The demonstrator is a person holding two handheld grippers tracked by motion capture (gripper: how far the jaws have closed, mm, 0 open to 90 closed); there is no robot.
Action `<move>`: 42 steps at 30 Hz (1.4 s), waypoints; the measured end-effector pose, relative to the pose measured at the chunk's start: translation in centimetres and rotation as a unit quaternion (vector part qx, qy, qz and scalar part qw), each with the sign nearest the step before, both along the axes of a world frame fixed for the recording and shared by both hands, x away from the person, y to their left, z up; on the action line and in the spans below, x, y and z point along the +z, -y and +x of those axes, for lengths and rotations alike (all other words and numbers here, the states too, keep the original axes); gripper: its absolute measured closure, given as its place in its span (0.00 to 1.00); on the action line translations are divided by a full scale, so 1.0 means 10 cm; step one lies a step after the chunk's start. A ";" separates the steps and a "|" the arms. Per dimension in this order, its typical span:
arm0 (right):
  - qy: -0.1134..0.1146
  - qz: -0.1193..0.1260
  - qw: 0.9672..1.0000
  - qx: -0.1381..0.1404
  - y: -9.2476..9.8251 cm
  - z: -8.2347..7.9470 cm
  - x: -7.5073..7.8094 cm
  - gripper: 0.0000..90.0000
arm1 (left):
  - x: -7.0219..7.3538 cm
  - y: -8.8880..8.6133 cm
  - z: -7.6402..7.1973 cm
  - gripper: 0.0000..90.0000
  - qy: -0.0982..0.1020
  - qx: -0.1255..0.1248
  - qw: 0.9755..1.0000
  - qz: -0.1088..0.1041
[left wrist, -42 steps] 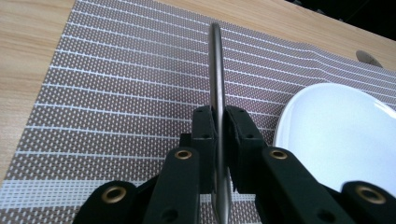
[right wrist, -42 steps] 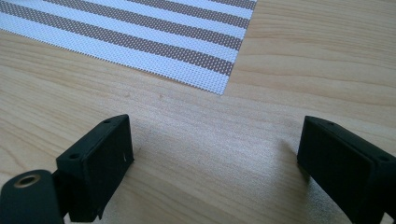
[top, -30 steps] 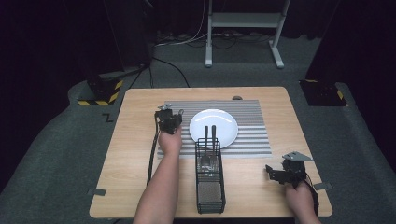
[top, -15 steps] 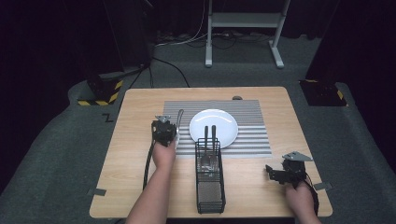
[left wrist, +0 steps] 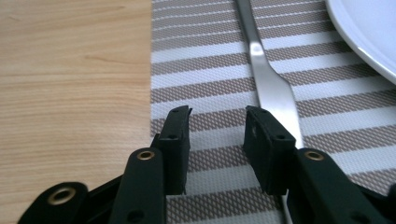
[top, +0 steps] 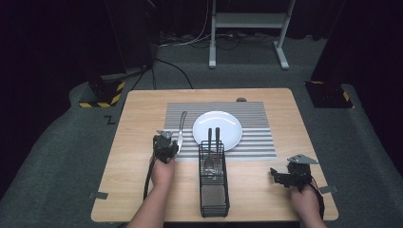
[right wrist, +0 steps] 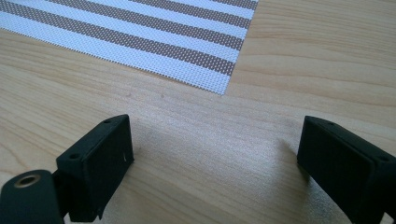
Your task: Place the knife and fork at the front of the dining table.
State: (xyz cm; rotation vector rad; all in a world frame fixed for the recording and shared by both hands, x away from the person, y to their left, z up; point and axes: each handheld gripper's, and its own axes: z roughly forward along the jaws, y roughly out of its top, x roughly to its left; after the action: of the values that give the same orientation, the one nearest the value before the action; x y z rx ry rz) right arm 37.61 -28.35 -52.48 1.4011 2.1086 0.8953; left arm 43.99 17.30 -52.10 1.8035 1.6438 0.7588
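Looking along the left gripper (left wrist: pixel 217 128), its two black jaws are seen partly apart, having just been opening, with nothing but striped placemat (left wrist: pixel 205 70) between them. The knife (left wrist: pixel 271 79) is lain flat on that placemat just beside the jaw on the right side of the left gripper view; its broad handle end is passed close along the outer side of that jaw, and whether metal and jaw touch cannot be told. No hold on the knife is kept. From the high view, the left gripper (top: pixel 165 145) is found at the placemat's (top: pixel 256 142) left edge, and the knife (top: pixel 181 127) is stretched away from it toward the far side of the table (top: pixel 138 123), just left of the white plate (top: pixel 223 124). The plate's rim (left wrist: pixel 369 37) is caught at the upper right of the left gripper view. Nearer the person, a black wire basket (top: pixel 213 185) is stood on the table with two utensils (top: pixel 213 142) upright in it. Well apart, near the table's right corner, the right gripper (top: pixel 285 176) is held with its jaws spread wide over bare wood (right wrist: pixel 215 154) and nothing gripped, a corner of the placemat (right wrist: pixel 196 60) lying beyond them.
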 end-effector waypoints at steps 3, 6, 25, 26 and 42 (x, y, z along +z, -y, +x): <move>0.000 0.000 1.000 0.000 0.00 0.00 0.00 0.11 | -0.01 0.02 -0.03 0.65 0.003 -0.003 1.000 0.000; 0.000 0.000 1.000 0.000 0.00 0.00 0.00 0.11 | -0.01 0.03 -0.05 0.63 0.002 -0.007 1.000 -0.007; -0.001 0.002 1.000 0.001 0.00 0.00 0.00 0.11 | 0.08 -0.49 -0.54 0.25 0.003 -0.001 0.999 -0.041; -0.001 0.002 1.000 0.000 0.00 0.00 0.00 0.12 | 0.07 -0.54 -0.60 0.25 -0.007 -0.001 0.999 -0.040; 0.052 -0.012 0.999 0.001 -0.08 -0.13 0.09 0.16 | -0.07 -0.70 -0.88 0.02 -0.041 -0.051 0.998 -0.010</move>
State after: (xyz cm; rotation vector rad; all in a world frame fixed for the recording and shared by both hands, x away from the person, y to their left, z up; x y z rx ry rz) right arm 36.33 -27.56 -51.60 1.3124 2.0372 0.9212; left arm 35.16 24.30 -52.77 1.9109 1.5909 0.6302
